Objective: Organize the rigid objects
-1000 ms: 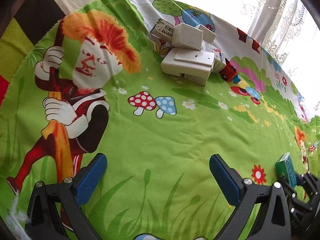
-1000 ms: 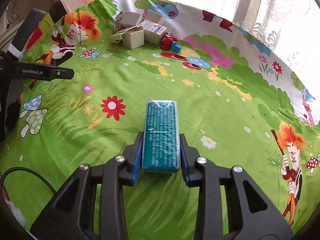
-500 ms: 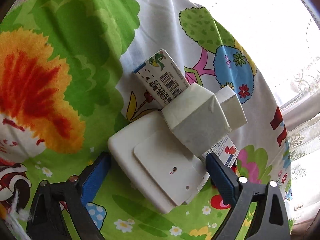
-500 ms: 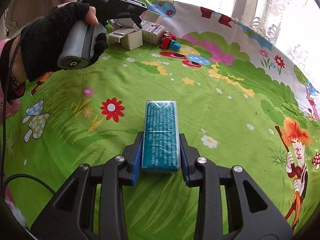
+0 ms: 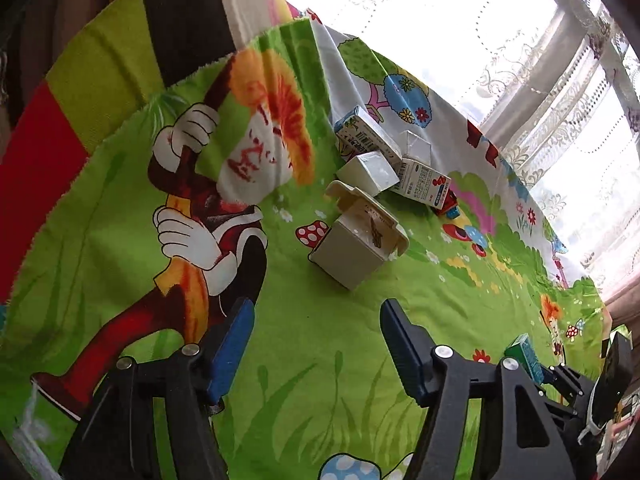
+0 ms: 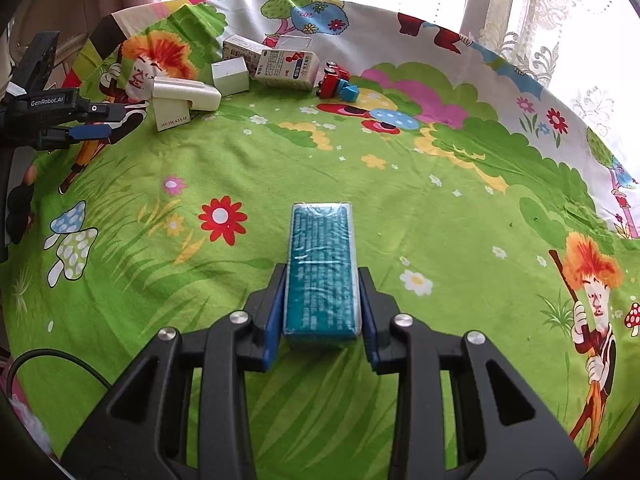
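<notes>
My right gripper (image 6: 320, 312) is shut on a teal box (image 6: 321, 268) wrapped in clear film, held just above the green cartoon cloth. My left gripper (image 5: 316, 340) is open and empty, a short way in front of a cream box (image 5: 358, 246) that lies tilted on the cloth; in the right wrist view this box (image 6: 182, 100) lies just right of the left gripper (image 6: 86, 122). Behind it lies a pile of small cartons (image 5: 400, 164), and the pile also shows in the right wrist view (image 6: 272, 64). The teal box shows in the left wrist view (image 5: 526, 354).
A red and blue toy car (image 6: 336, 82) lies right of the cartons, also in the left wrist view (image 5: 448, 206). The cloth (image 6: 400, 184) covers a raised surface with lace curtains (image 5: 560, 80) behind. A black cable (image 6: 52, 360) runs at the near left.
My left gripper went in over the box pile, then pulled back. The cream box now lies apart from the pile, nearer and tilted. My right gripper has held still with the teal box.
</notes>
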Demonstrator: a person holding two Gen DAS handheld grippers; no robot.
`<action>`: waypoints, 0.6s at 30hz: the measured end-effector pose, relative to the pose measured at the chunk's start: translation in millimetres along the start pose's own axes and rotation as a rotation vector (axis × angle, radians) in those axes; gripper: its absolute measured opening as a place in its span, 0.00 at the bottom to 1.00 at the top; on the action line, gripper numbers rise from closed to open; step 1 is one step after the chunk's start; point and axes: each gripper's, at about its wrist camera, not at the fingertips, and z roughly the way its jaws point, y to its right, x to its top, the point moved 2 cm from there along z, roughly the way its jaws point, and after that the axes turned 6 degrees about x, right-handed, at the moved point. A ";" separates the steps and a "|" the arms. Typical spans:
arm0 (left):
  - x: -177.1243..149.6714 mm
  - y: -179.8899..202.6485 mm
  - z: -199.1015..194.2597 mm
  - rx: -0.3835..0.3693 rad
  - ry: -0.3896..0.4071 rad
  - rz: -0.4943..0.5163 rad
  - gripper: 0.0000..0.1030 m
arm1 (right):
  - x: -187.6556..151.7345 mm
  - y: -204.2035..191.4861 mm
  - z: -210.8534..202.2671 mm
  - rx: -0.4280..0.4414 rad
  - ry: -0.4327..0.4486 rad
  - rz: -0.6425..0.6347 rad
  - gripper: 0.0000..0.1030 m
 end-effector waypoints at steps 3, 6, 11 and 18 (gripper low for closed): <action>2.3 18.8 5.7 -0.028 -0.005 0.116 0.69 | 0.0 -0.2 -0.3 -0.004 0.000 -0.002 0.35; 18.9 35.3 15.7 0.016 -0.019 0.224 0.74 | 0.0 -1.5 -0.4 -0.019 0.000 -0.007 0.35; 63.6 64.5 57.4 0.091 -0.225 0.433 0.76 | -0.1 -2.6 -0.4 -0.032 0.001 -0.011 0.35; 77.8 90.0 110.4 0.220 -0.398 0.717 0.81 | -0.5 -1.7 -0.1 -0.030 0.001 -0.004 0.35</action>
